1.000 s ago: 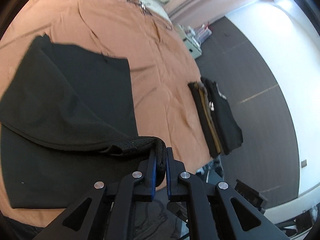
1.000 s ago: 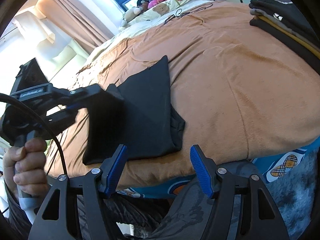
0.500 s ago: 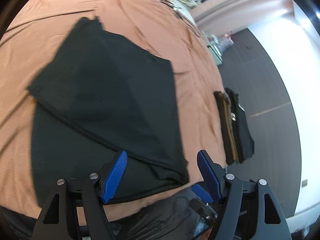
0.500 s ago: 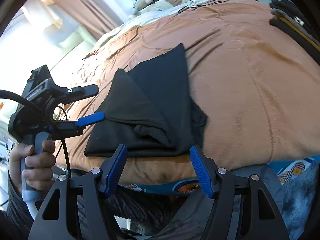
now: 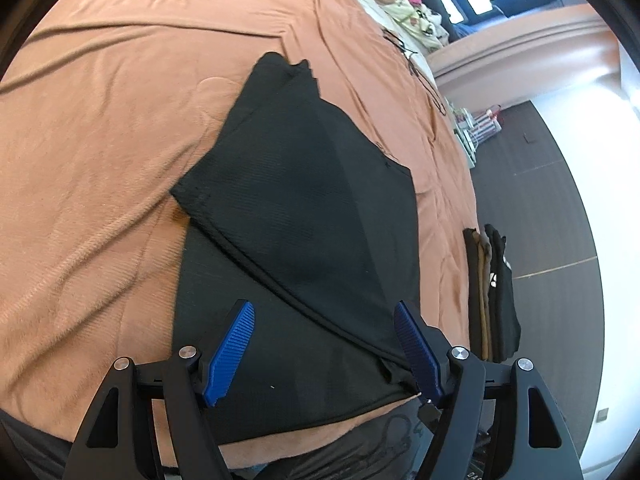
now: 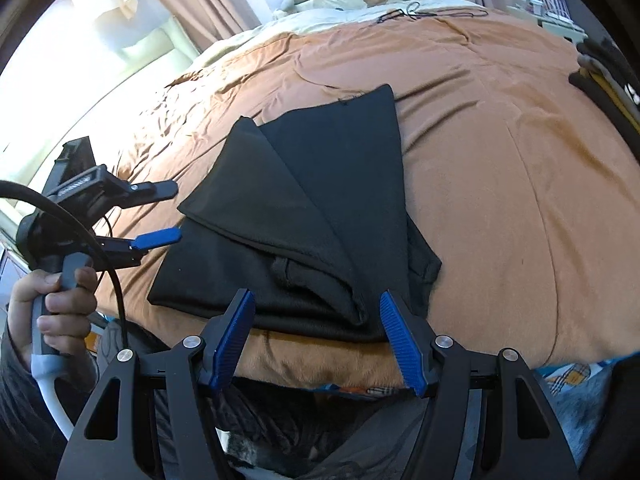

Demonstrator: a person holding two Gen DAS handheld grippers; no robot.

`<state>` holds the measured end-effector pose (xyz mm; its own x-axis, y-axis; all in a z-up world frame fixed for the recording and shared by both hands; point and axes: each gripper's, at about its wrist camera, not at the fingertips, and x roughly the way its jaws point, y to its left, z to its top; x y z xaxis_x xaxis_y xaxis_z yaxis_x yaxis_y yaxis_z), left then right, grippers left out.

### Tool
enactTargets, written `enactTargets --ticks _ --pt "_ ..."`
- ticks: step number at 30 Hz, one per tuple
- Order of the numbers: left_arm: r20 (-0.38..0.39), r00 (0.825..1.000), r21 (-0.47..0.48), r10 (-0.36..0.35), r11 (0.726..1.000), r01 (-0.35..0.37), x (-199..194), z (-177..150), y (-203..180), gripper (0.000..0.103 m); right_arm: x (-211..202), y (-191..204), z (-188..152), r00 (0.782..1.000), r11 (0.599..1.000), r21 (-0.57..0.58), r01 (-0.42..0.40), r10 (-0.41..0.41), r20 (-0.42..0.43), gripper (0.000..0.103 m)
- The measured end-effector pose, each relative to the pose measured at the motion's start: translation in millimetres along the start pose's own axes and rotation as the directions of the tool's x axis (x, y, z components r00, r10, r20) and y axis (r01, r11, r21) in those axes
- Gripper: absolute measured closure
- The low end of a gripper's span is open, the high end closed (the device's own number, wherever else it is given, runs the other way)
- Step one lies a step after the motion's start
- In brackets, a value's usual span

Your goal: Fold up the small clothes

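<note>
Black fabric lies loose beneath my left gripper (image 5: pixel 324 344), jaws wide after just opening, nothing held; my right gripper (image 6: pixel 316 336) gapes empty too. With one flap of the garment (image 5: pixel 304 216) folded on the orange bedspread (image 5: pixel 100 128), next comes gripping another edge. Beyond, the folded pile (image 5: pixel 494 300) is half cut off.

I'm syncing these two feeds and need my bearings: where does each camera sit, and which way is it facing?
Left wrist: on the left gripper, looking down its open jaws at the black garment on the orange blanket.
Right wrist: on the right gripper, facing the bed; the person's hand shows.
Shared: garment, blanket, folded stack.
</note>
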<state>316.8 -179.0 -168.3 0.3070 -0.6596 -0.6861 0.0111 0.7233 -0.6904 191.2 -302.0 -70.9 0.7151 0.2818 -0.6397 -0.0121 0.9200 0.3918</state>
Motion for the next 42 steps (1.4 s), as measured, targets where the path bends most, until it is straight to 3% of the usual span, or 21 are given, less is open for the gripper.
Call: enactTargets --ticks 6,11,15,18,19,20,23,33,42 --pt "0.016 1.0 -0.037 0.018 0.999 -0.018 3 6 15 0.031 17 -1 -1 0.998 0.999 -0.037 0.005 -0.007 -0.055 0.042" --pt "0.031 0.999 -0.063 0.012 0.998 -0.01 6 13 26 0.039 28 0 0 0.995 0.998 -0.059 0.033 -0.038 -0.087 0.076" --pt "0.049 0.999 -0.066 0.018 0.998 -0.015 10 20 26 0.045 27 -1 2 0.995 0.998 -0.039 0.047 -0.05 -0.082 0.09" --pt "0.07 0.997 -0.081 0.031 0.996 -0.025 13 26 28 0.058 24 -4 1 0.996 0.999 -0.028 0.042 -0.044 -0.072 0.097" --pt "0.072 0.997 -0.084 0.036 0.996 -0.03 14 28 28 0.068 23 -4 0 0.997 0.999 -0.028 0.04 -0.042 -0.069 0.099" --pt "0.073 0.997 -0.086 0.041 0.996 -0.035 15 30 28 0.08 21 -5 0 0.997 0.999 -0.028 0.036 -0.038 -0.06 0.099" --pt "0.078 0.996 -0.08 0.036 0.996 -0.03 16 34 25 0.096 16 -8 -3 0.999 0.999 -0.021 0.025 -0.026 -0.037 0.1" --pt "0.127 0.992 0.062 -0.019 0.998 0.011 7 59 -32 0.1 2 -20 -7 1.0 1.0 0.027 -0.01 0.011 -0.019 0.1" --pt "0.088 0.993 0.19 -0.083 0.98 0.065 32 84 -98 0.1 -3 -31 -8 0.999 0.996 0.084 -0.037 0.037 -0.003 0.1"
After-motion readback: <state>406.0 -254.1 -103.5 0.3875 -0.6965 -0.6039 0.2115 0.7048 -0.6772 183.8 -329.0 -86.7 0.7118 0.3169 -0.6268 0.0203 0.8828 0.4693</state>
